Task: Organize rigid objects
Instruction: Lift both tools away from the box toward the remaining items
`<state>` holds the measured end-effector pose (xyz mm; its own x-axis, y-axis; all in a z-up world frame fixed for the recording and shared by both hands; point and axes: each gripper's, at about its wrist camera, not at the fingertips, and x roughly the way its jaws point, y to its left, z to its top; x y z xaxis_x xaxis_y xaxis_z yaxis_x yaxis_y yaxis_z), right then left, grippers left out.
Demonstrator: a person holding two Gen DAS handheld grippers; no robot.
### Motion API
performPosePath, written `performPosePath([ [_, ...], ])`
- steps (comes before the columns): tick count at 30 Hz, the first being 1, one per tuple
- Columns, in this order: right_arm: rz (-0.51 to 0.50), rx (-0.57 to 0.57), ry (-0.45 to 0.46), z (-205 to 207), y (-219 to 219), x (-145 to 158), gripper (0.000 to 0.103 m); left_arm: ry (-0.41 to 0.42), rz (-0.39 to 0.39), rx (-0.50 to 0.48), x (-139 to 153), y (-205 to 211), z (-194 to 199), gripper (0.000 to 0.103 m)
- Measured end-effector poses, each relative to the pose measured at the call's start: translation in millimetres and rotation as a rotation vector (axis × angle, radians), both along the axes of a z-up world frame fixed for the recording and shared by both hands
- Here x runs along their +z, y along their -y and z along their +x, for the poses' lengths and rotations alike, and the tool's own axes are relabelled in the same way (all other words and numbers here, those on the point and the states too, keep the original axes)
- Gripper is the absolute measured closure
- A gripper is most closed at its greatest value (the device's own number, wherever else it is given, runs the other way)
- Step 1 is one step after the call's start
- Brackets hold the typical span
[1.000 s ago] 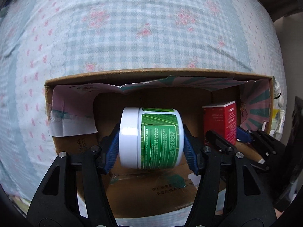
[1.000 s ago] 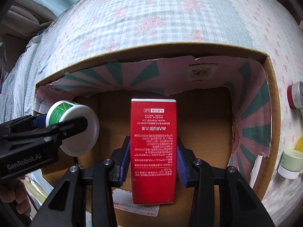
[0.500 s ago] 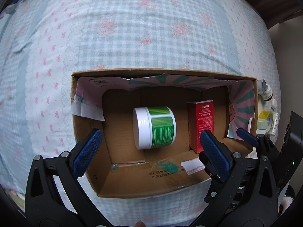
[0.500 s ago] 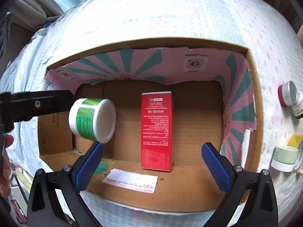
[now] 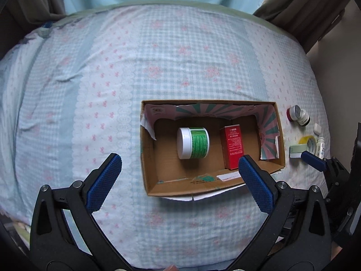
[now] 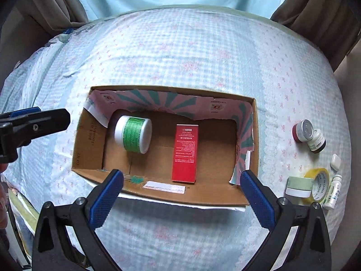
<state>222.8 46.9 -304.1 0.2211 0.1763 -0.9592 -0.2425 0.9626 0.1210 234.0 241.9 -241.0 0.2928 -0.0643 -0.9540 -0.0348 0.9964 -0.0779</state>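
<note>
A: Right wrist view: the cardboard box (image 6: 252, 149) rested on the bed (image 6: 180, 56). Inside it lay the green-labelled jar (image 6: 133, 134) on its side at the left, and the red carton (image 6: 185, 153) flat near the middle, the two apart. The right hand-held gripper (image 6: 181, 199) hung above the box's near wall with its jaws spread wide and nothing between them.

B: Left wrist view: the left hand-held gripper (image 5: 180, 181) was likewise spread wide and empty, held above the near side of the box (image 5: 144, 158). The jar (image 5: 193, 143) and carton (image 5: 232, 149) sat on the box floor, untouched by either tool.

A: Progress, as judged: two items were stowed. Left outside, on the bed to the right of the box, were a red-based pot (image 6: 302, 131), a small white bottle (image 6: 317, 141), a white pebble-shaped case (image 6: 335, 162), a pale green jar (image 6: 297, 187), a yellow tape roll (image 6: 319, 184) and a dropper bottle (image 6: 332, 195).

B: Those six lay close together, some touching; the right side seemed nearer to them.
</note>
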Motion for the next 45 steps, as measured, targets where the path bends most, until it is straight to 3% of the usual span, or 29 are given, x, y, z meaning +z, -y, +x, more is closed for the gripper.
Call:
performPosePath([
  [7, 0.059, -0.028, 0.051, -34, -4, 63, 0.0, 0.157, 0.125, -0.047, 72, 4, -55, 0.0],
  [13, 0.066, -0.109, 0.097, -68, 24, 112, 0.0, 0.211, 0.091, -0.072, 108, 25, -88, 0.0],
  [21, 0.045, -0.224, 0.142, -107, 97, 137, 0.0, 0.233, 0.035, -0.147, 123, 92, -106, 0.0],
  [27, 0.025, -0.307, 0.157, -124, 175, 137, 0.0, 0.22, 0.034, -0.175, 108, 173, -112, 0.0],
  [35, -0.049, -0.287, 0.137, -113, 290, 115, 0.0, 0.145, 0.005, -0.137, 65, 292, -104, 0.0],
  [45, -0.054, -0.293, 0.031, -69, 393, 52, 0.0, -0.025, -0.029, -0.115, -8, 382, -69, 0.0],
])
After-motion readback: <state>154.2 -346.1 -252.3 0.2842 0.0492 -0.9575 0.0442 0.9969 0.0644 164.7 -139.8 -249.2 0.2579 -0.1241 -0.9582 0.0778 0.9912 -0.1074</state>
